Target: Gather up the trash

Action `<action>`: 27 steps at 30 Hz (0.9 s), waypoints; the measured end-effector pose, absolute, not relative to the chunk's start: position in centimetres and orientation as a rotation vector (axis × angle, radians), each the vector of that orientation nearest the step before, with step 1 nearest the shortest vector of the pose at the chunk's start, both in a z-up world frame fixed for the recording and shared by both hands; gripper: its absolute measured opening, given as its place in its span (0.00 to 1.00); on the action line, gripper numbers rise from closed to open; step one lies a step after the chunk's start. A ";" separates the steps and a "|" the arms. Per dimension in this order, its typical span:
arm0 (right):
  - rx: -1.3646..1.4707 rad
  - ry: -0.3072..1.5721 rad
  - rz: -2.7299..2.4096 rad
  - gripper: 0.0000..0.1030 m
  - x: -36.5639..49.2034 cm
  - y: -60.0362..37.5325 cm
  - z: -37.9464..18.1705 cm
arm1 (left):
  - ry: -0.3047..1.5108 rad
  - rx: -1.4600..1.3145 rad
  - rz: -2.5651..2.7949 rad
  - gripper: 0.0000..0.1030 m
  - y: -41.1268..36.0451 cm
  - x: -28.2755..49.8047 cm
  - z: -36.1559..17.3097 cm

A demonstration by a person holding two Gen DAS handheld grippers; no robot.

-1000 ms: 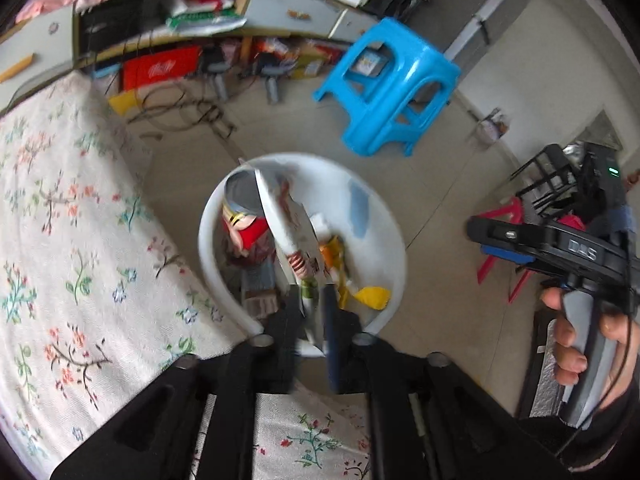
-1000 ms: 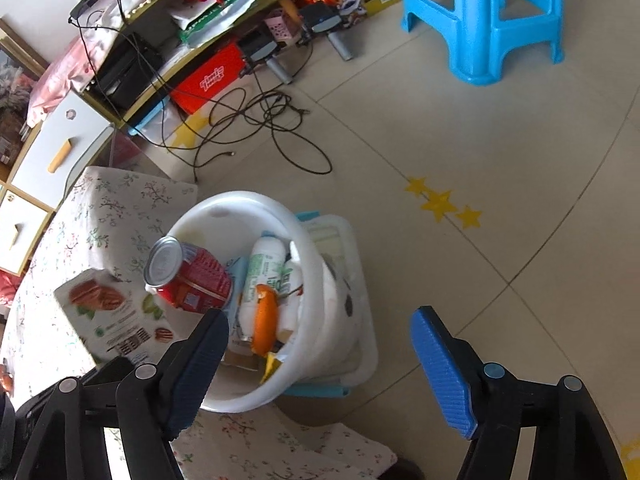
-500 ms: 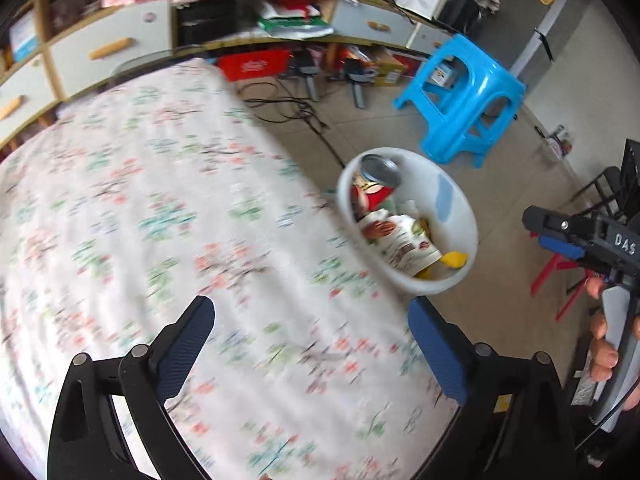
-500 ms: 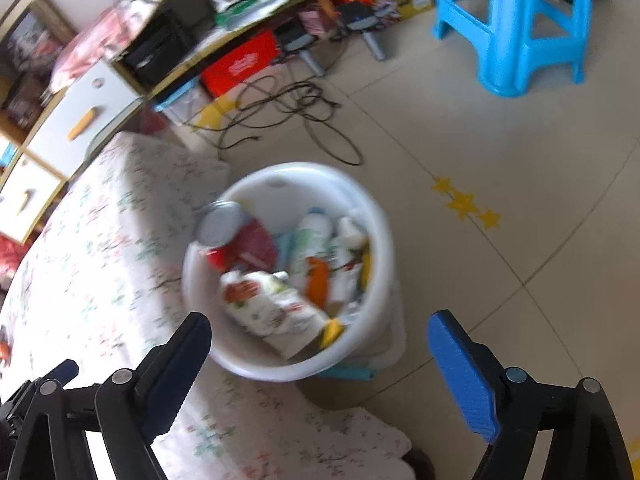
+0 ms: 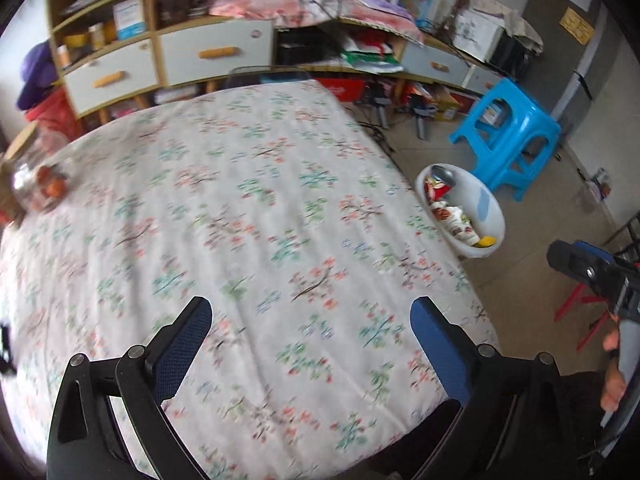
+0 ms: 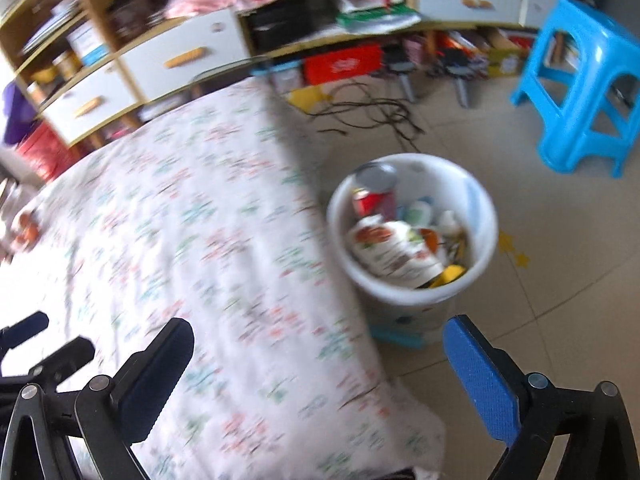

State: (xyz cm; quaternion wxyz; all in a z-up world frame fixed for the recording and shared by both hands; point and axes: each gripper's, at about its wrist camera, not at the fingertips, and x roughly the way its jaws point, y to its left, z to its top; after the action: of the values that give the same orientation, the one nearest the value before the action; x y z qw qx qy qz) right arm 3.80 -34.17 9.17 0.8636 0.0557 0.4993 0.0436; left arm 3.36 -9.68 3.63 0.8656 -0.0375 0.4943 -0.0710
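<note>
A white trash bin (image 5: 489, 209) (image 6: 478, 196) stands on the floor at the table's right edge. Inside lie a red can (image 5: 438, 186) (image 6: 374, 198), a white snack packet (image 5: 456, 222) (image 6: 394, 254) and several other scraps. My left gripper (image 5: 312, 316) hangs open over the flowered tablecloth (image 5: 240, 200), nothing between its fingers. My right gripper (image 6: 320, 332) is over the table's corner, short of the bin, its jaws opening wide and empty. It also shows at the right edge of the left wrist view, held by a hand (image 5: 612, 388).
A glass jar (image 5: 36, 184) with orange contents sits at the table's far left. A blue plastic stool (image 5: 512, 128) (image 6: 580, 80) stands beyond the bin. Black cables (image 6: 372, 114) lie on the floor before a cluttered shelf unit (image 5: 208, 56).
The left gripper opened and dropped the snack packet into the bin. Both grippers then pulled back and up from the bin over the table, jaws spreading wide.
</note>
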 end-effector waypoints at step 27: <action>-0.031 0.893 0.046 0.99 -1.6 -26.2 5.3 | 0.859 -0.108 0.012 0.98 -4.3 -4.0 3.2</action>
State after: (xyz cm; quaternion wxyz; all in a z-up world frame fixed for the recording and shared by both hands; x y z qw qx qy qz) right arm -1.61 -26.21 5.27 0.9016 -0.0150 0.4317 0.0225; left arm -4.01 -4.28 3.20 0.9077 -0.0524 0.4163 0.0060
